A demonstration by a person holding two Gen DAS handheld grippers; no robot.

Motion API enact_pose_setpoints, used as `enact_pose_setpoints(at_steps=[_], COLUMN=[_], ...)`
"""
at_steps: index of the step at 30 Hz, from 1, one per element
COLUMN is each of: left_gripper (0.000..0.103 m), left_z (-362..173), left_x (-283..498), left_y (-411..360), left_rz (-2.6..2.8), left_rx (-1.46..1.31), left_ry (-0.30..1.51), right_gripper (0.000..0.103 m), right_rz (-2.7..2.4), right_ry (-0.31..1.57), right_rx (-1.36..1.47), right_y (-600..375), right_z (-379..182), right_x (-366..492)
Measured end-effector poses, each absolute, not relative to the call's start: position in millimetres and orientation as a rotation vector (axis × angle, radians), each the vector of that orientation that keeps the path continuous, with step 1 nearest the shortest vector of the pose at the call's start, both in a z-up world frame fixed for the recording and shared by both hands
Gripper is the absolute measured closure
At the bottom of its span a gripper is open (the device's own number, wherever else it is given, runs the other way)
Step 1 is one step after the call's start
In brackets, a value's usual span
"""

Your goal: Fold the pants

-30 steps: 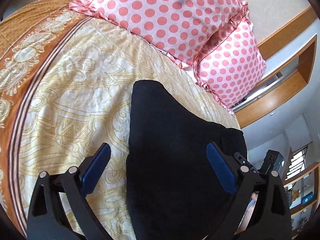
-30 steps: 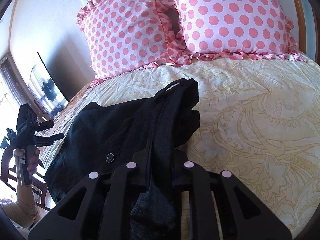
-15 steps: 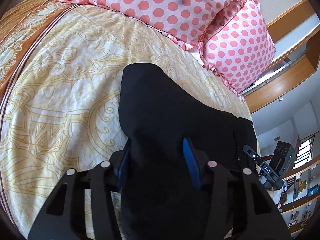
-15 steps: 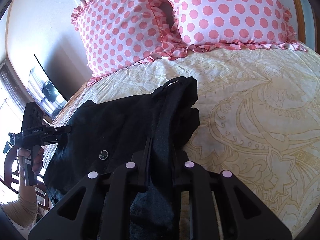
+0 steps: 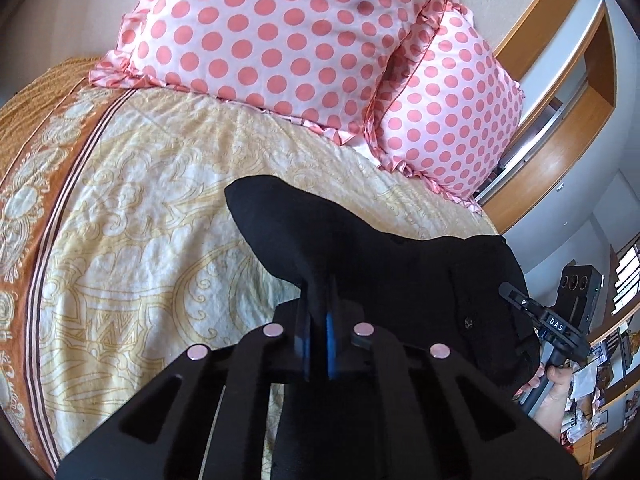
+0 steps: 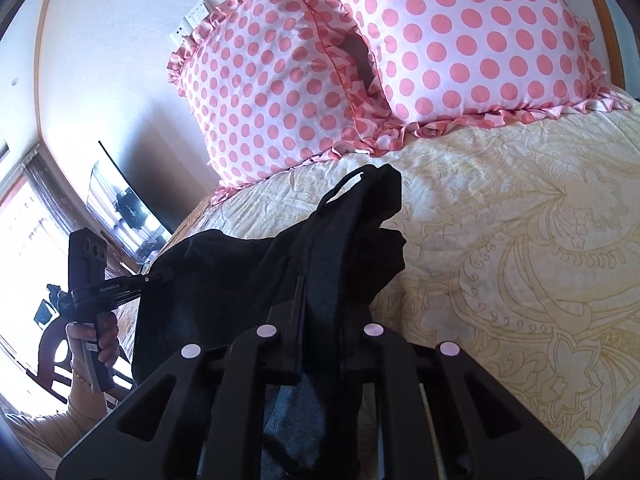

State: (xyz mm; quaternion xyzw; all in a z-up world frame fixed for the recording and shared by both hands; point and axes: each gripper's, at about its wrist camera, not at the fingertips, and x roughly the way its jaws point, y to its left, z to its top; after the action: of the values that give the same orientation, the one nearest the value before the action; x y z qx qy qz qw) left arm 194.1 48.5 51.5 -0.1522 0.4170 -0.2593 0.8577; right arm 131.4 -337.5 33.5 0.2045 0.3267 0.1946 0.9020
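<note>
Black pants point(image 5: 380, 264) hang bunched between both grippers above the yellow patterned bedspread point(image 5: 140, 240). My left gripper point(image 5: 318, 300) is shut, its blue pads pinching a fold of the black cloth, which rises into a peak in front of it. In the right wrist view, my right gripper point(image 6: 320, 300) is clamped on the pants point(image 6: 224, 280) at the waistband point(image 6: 340, 232), and its jaws are closing a little tighter on the fabric. The left gripper point(image 6: 160, 276) shows there at the cloth's far left edge, and the right gripper point(image 5: 540, 316) shows at the right in the left wrist view.
Two pink polka-dot pillows point(image 5: 280, 40) point(image 6: 460, 40) lean against the wall at the head of the bed. The bedspread point(image 6: 520, 240) spreads wide to the right. A wooden frame point(image 5: 560, 60) and shelves stand beyond the bed's right side; a dark screen point(image 6: 120, 200) stands left.
The left gripper went from wide open over the flat pants to shut on a fold of them. It then lifted, pulling the cloth up into a peak. The right gripper kept its grip.
</note>
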Motion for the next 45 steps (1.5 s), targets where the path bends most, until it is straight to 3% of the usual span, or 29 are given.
enact_pose_setpoints(at_steps=[16, 25, 27, 28, 29, 30, 31, 34, 40, 45], left_gripper=[0.099, 0.095, 0.084, 0.079, 0.063, 0.04, 0.033, 0.032, 0.016, 0.013], left_z=[95, 34, 27, 24, 22, 20, 19, 29, 71, 55], left_x=[300, 358, 360, 361, 362, 364, 364, 351, 281, 255], left_y=[27, 35, 33, 32, 32, 33, 36, 53, 57, 12], left_rz=[-0.471, -0.353, -0.338, -0.316, -0.299, -0.284, -0.275, -0.232, -0.366, -0.492], left_rx=[-0.281, -0.252, -0.237, -0.23, -0.233, -0.242, -0.262, -0.294, -0.251, -0.186], left_ry=[0.745, 0.876, 0.891, 0.901, 0.912, 0.926, 0.942, 0.905, 0.724, 0.793], right_gripper=[0.092, 0.091, 0.087, 0.08, 0.076, 0.069, 0.067, 0.062, 0.06, 0.06], right_rz=[0.372, 0.223, 0.18, 0.143, 0.108, 0.077, 0.066, 0.031, 0.011, 0.142], right_ry=[0.655, 0.8, 0.814, 0.825, 0.835, 0.843, 0.842, 0.82, 0.625, 0.677], right_rx=[0.532, 0.481, 0.436, 0.4, 0.371, 0.331, 0.31, 0.282, 0.175, 0.133], right_y=[-343, -351, -347, -343, -340, -337, -336, -341, -331, -296], right_z=[46, -5, -6, -7, -7, -7, -7, 4, 50, 43], right_x=[264, 305, 303, 303, 304, 303, 301, 286, 227, 210])
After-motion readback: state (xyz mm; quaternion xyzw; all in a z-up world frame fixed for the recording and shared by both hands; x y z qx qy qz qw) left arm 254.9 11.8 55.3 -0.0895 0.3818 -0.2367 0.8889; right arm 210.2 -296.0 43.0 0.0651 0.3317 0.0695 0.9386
